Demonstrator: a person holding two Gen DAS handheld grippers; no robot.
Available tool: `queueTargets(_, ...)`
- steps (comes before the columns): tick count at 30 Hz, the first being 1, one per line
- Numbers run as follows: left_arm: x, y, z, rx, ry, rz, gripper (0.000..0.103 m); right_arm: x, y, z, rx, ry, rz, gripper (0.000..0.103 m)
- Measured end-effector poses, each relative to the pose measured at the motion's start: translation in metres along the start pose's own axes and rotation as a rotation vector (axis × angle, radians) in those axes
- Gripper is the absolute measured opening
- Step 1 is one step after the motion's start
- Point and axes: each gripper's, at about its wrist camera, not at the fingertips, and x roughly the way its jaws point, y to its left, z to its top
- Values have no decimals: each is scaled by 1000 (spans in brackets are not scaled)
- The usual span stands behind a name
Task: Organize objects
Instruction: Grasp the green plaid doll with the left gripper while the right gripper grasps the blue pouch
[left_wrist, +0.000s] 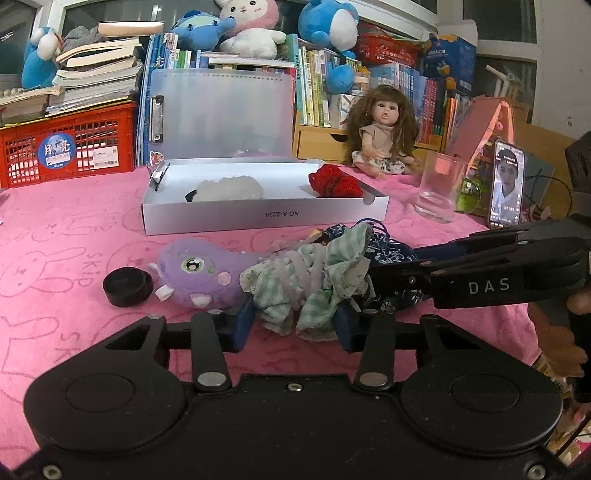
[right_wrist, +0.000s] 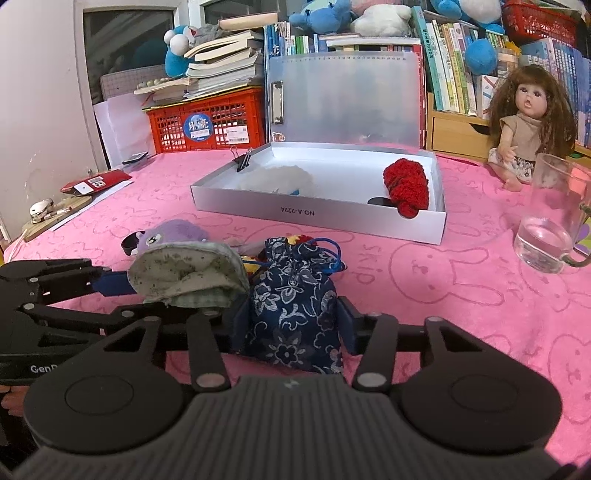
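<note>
Fingers of the left gripper (left_wrist: 293, 321) pinch the green checked cloth (left_wrist: 314, 284); the right gripper (right_wrist: 293, 326) clamps the navy floral pouch (right_wrist: 295, 314), mid-table, toward its near edge. Grasping step; next, I judge, lift both into the white box (right_wrist: 369, 221).

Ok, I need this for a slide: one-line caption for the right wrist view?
Right hand-held gripper clamps a blue floral pouch on the pink cloth, open white box behind.

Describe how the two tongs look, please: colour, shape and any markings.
Both tongs are matte black with round pivot discs, silver rivets, scissor-like link bars and blue finger pads. The left tongs show "GenD" lettering in the right wrist view; the right tongs carry "DAS" in the left wrist view. No sleeves are visible.
</note>
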Motion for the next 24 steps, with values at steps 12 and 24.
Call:
queueTargets(12, -17, -2, 20, -15, -56, -10, 39, -12, -7, 9, 33, -58, -30, 48)
queueTargets(24, -17, 5, 49, -21, -97, 12, 39, -26, -18, 24, 51, -134, -76, 48)
